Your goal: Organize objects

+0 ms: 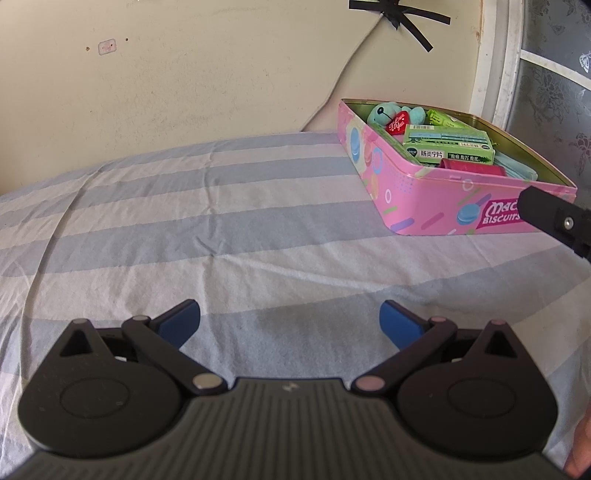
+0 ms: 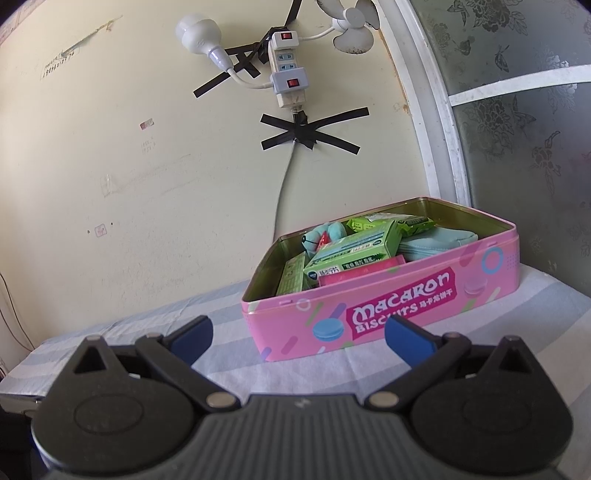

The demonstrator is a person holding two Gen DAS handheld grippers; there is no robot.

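Left gripper [image 1: 290, 321] hovers over the striped bedsheet [image 1: 166, 236], blue-padded fingers spread wide, nothing between them. Right gripper [image 2: 298, 338] likewise spread wide and empty, pointing at the front wall of the pink macaron biscuit tin [image 2: 388, 306].

The tin sits lidless on the sheet near the cream wall [image 2: 147, 166], at the far right of the left wrist view [image 1: 424, 192]. A black part of the right gripper pokes in at the right edge of that view, just in front of the tin's front wall.

Inside the tin: a teal plush toy [image 1: 384, 112] with a red heart [image 1: 398, 123] at the back corner, a green medicine box [image 1: 448, 146] lying on top in the middle, a red packet [image 1: 472, 168] against the front wall, a light blue pouch [image 2: 436, 242] on the right side, small green packets [image 2: 413, 223] behind it, and another green box [image 2: 291, 278] tilted against the left wall.

On the wall above the tin: a white power strip [image 2: 286, 70] held with black tape [image 2: 306, 131], a white bulb [image 2: 197, 33] plugged in, and a small white fan [image 2: 351, 22]. A frosted floral window [image 2: 517, 129] stands at right.
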